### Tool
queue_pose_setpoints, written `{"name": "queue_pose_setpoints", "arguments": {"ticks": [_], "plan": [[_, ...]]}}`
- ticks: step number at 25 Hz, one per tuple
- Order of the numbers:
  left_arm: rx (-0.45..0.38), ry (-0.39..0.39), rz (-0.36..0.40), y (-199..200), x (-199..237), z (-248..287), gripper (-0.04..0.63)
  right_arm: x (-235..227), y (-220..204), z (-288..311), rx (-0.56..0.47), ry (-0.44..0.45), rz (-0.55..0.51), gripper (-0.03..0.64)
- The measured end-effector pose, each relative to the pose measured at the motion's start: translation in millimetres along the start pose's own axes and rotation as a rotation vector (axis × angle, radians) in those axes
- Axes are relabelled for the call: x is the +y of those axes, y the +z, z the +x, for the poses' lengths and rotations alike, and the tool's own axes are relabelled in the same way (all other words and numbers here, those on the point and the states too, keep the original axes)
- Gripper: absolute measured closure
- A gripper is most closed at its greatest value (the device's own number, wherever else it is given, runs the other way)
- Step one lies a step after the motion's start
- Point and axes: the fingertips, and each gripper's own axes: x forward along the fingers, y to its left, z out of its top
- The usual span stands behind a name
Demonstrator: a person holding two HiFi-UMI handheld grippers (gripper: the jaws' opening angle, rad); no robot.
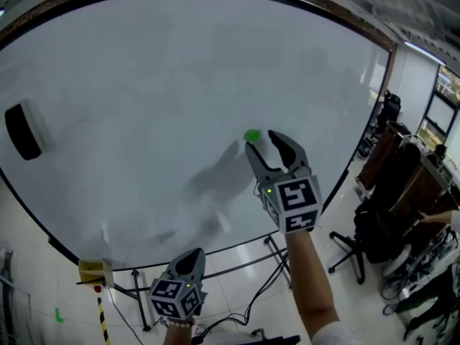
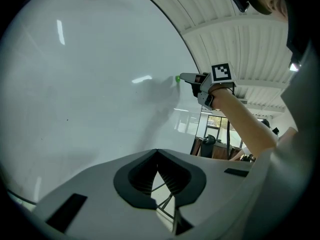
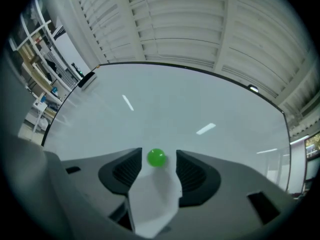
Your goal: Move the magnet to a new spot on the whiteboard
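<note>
Your right gripper (image 1: 264, 141) stands with jaws released — the green magnet (image 3: 156, 157) sits between them on the whiteboard (image 1: 144, 85), apparently touching neither jaw. Your left gripper (image 2: 157, 153) hangs lower, jaws clenched on nothing.

1. Bright, even indoor light leaves the whiteboard (image 1: 144, 85) a pale grey-white.
2. Short white glare streaks (image 3: 206, 129) lie on it in both gripper views.
3. The right gripper (image 1: 263, 142) casts a soft grey shadow (image 1: 215, 178) toward the lower left.
4. Strong fisheye bending curves the edges, and the corners are dark.
</note>
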Motion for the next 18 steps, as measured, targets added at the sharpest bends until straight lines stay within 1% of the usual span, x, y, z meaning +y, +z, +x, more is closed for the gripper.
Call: {"name": "queue_pose_setpoints", "arguments": {"ticks": [1, 2, 7, 15, 18], "plan": [[-0.002, 0.004, 0.000, 0.5, 1.5, -0.3, 0.606, 1.4, 1.0, 2.4, 0.001, 0.000, -0.012, 0.388], [-0.003, 0.007, 0.002, 1.1, 2.9, 0.2, 0.606, 2.6, 1.2, 4.7, 0.003, 0.000, -0.020, 0.418], [-0.010, 0.018, 0.019, 8.8, 10.1, 7.4, 0.606, 8.8, -4.8, 17.0, 0.030, 0.015, -0.033, 0.421], [-0.009, 0.007, 0.024, 15.8, 12.9, 22.3, 0.606, 9.8, -7.4, 23.1, 0.040, -0.001, -0.047, 0.482], [-0.005, 0.003, 0.024, 17.9, 11.3, 25.2, 0.606, 8.8, -6.8, 23.4, 0.044, -0.006, -0.054, 0.484]]}}
